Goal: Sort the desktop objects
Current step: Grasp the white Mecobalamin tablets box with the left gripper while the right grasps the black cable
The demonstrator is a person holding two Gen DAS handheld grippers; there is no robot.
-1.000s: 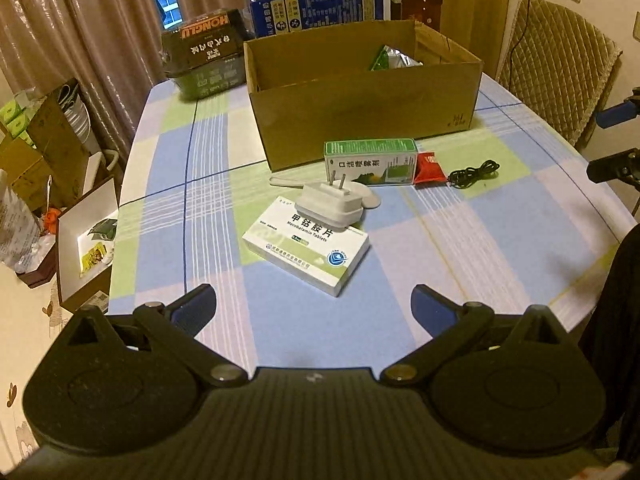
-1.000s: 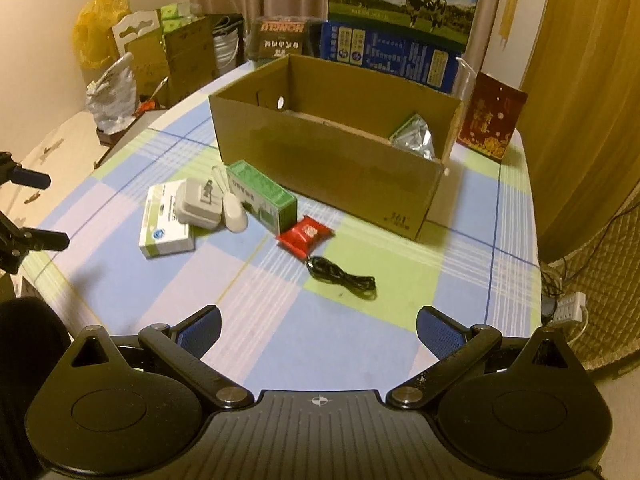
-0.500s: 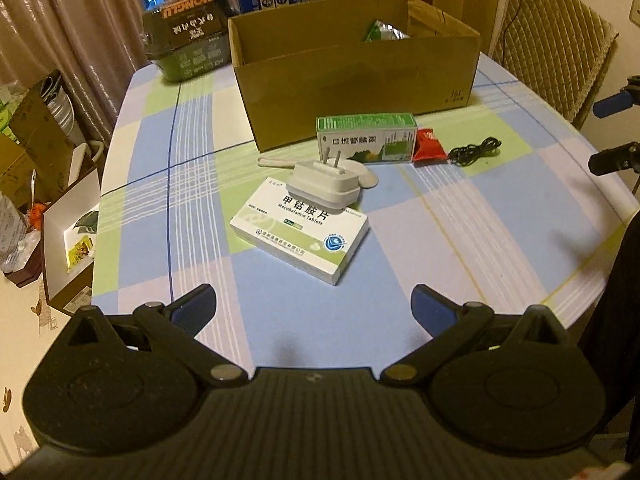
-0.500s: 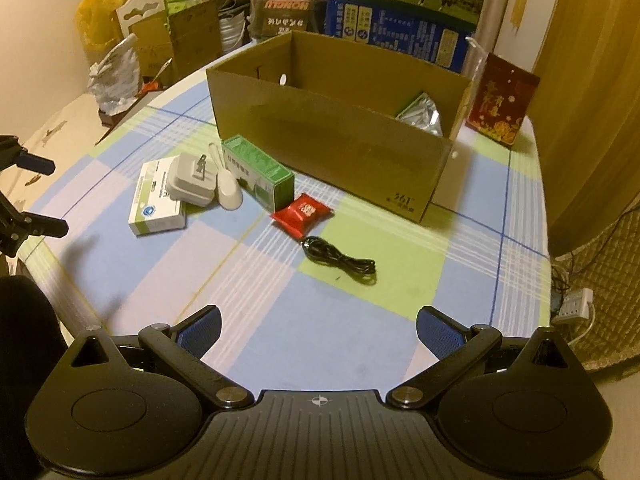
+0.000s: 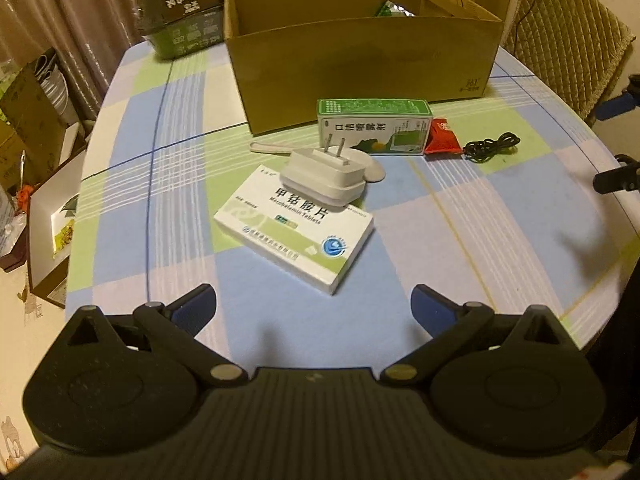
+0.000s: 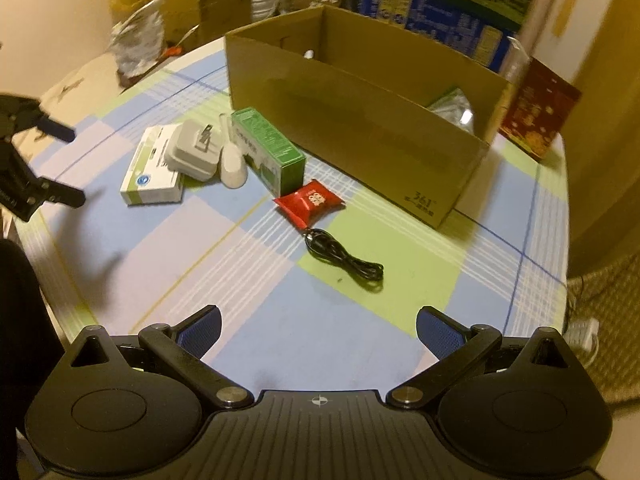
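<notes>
A white and green medicine box (image 5: 294, 232) lies on the checked table, with a white charger plug (image 5: 324, 174) resting on it. Behind stand a green carton (image 5: 374, 126), a red sachet (image 5: 440, 140) and a coiled black cable (image 5: 492, 146). A white spoon-like item (image 6: 232, 164) lies by the carton. The open cardboard box (image 5: 360, 60) holds a foil packet (image 6: 452, 108). My left gripper (image 5: 314, 304) is open and empty just short of the medicine box. My right gripper (image 6: 318, 330) is open and empty, near the cable (image 6: 346, 264) and the sachet (image 6: 308, 202).
A dark green box (image 5: 182, 8) stands at the table's far left corner. A red card (image 6: 538, 116) leans behind the cardboard box. A quilted chair (image 5: 568, 36) is at the right edge. Cartons and bags (image 6: 160, 36) crowd the floor on the left.
Both grippers have moved forward and lower over the table toward the objects. The objects have not moved. Both stay open.
</notes>
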